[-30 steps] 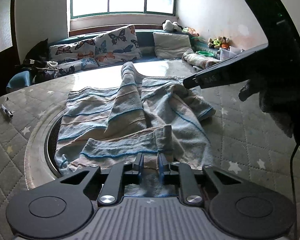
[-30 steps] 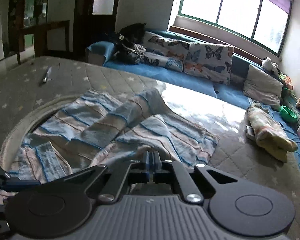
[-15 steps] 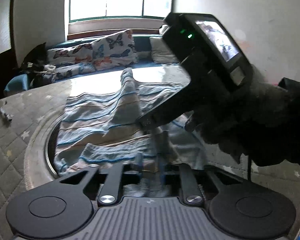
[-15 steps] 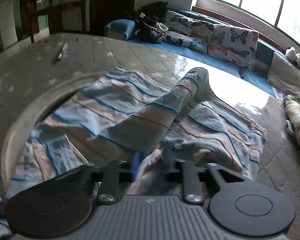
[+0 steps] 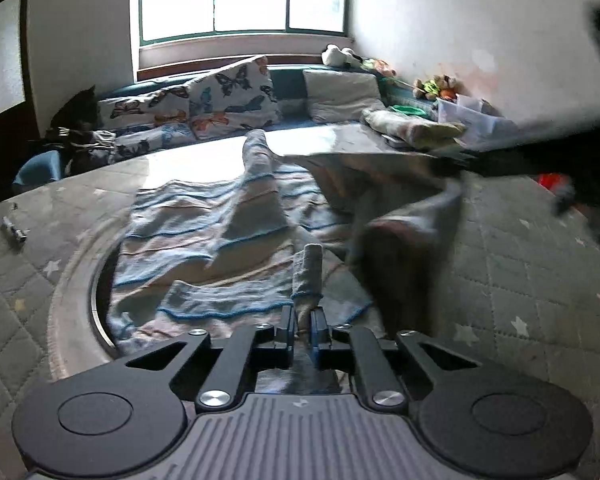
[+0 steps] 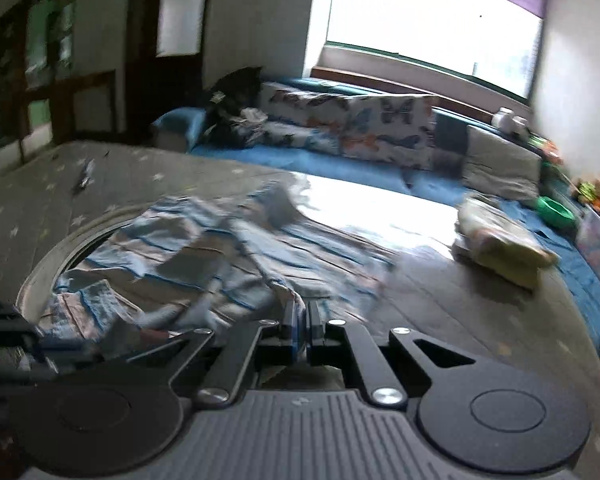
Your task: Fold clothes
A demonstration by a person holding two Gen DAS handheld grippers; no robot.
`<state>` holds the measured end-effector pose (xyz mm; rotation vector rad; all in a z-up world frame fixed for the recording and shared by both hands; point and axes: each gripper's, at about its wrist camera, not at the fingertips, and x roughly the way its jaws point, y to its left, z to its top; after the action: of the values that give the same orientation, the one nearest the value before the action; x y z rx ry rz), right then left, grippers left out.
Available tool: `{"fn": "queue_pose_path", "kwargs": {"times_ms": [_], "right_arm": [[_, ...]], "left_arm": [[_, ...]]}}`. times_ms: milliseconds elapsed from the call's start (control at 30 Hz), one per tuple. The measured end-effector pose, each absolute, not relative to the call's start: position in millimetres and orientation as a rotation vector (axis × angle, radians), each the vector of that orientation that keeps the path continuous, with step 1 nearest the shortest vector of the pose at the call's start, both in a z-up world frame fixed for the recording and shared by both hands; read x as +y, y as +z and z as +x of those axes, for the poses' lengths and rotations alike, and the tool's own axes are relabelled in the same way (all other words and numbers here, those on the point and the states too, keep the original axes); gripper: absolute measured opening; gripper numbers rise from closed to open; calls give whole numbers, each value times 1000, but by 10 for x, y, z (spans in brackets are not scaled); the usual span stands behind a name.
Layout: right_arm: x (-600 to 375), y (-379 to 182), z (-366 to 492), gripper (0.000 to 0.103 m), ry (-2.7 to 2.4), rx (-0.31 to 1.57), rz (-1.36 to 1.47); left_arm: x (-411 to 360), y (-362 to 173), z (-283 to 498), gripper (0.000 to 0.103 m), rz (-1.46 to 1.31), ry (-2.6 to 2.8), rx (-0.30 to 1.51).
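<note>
While left claw [image 5: 304, 325] pinches garment [image 5: 204, 240], right view blurred

Each hand-held gripper [image 5: 303, 322] is matte black, with silver screws, round discs, ribbed grey base.

left gripper [image 5: 304, 322] fingers pinched nearly together, right gripper [image 6: 303, 320] fingers likewise, raised

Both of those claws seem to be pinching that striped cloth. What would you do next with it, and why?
Probably lift both corners together and carry them toward the far edge. The left gripper and the right gripper are each shut on the striped garment, which lies rumpled with a raised ridge, so an even pull should flatten it into a fold.
</note>
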<state>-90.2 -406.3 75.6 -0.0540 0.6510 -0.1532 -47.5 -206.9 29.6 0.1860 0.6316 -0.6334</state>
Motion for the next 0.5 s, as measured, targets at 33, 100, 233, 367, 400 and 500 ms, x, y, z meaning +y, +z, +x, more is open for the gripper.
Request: {"fn": "queue_pose_path", "kwargs": {"times_ms": [33,100,233,367,400,500], "right_arm": [[-4108,747,-985,3,-170,652,-38],[-4202,682,-1205,2,-210,670,-2],[-4409,498,-1587,2,-309,731,73],[-4492,433,-1784,9,-329,747,88],[-4463,440,-1772,11,-314,745,70],[-4322,460,-1638,29,-246,726,5]], "left_arm": [[-2026,316,-471,5,174,-619,627],[-1946,348,-444,5,151,-589,625],[-1722,407,-416,4,98,-517,621],[-1472,432,-395,4,59,-446,630],[-1426,438,-388,4,52,-432,633],[-1341,443,-375,4,40,-400,631]]}}
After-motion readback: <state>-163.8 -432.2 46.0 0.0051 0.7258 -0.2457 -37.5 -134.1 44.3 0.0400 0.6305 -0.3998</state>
